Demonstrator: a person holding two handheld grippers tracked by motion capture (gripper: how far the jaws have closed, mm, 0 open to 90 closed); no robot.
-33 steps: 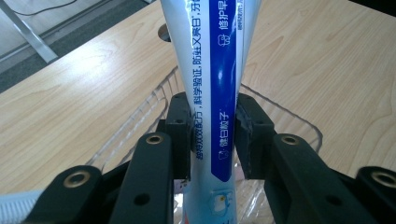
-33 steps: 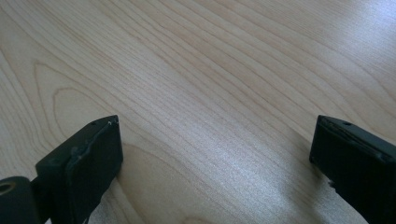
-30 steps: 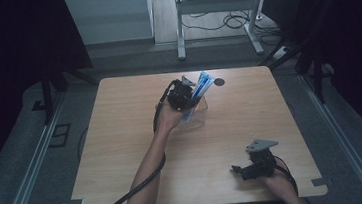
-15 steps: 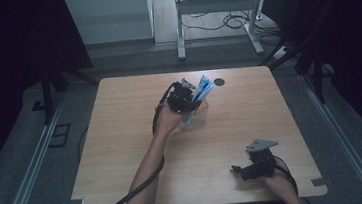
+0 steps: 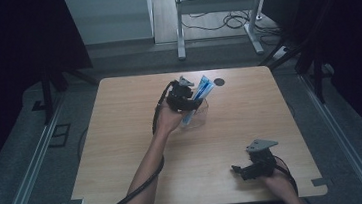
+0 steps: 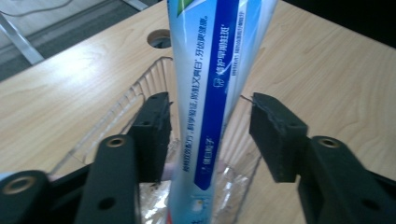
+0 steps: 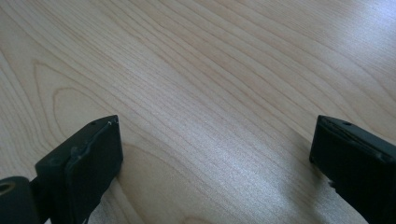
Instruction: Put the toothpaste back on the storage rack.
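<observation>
A blue and white toothpaste tube point(image 6: 210, 93) stands tilted in a clear ribbed cup point(image 6: 135, 98) near the table's far middle. My left gripper point(image 6: 208, 116) reaches over the cup rim with the tube between its jaws. The jaws have just been opening, and a gap shows between each pad and the tube. In the high view the left gripper point(image 5: 190, 102) sits beside the tube point(image 5: 202, 89) and the cup point(image 5: 196, 118). My right gripper point(image 5: 236, 169) rests near the front right of the table, jaws wide apart. In its own view the right gripper point(image 7: 215, 140) has bare wood between its jaws.
The light wooden table point(image 5: 122, 138) has a round cable hole point(image 5: 219, 82) just behind the cup. The left gripper's cable trails down along the forearm to the front edge. Dark floor and metal rails surround the table.
</observation>
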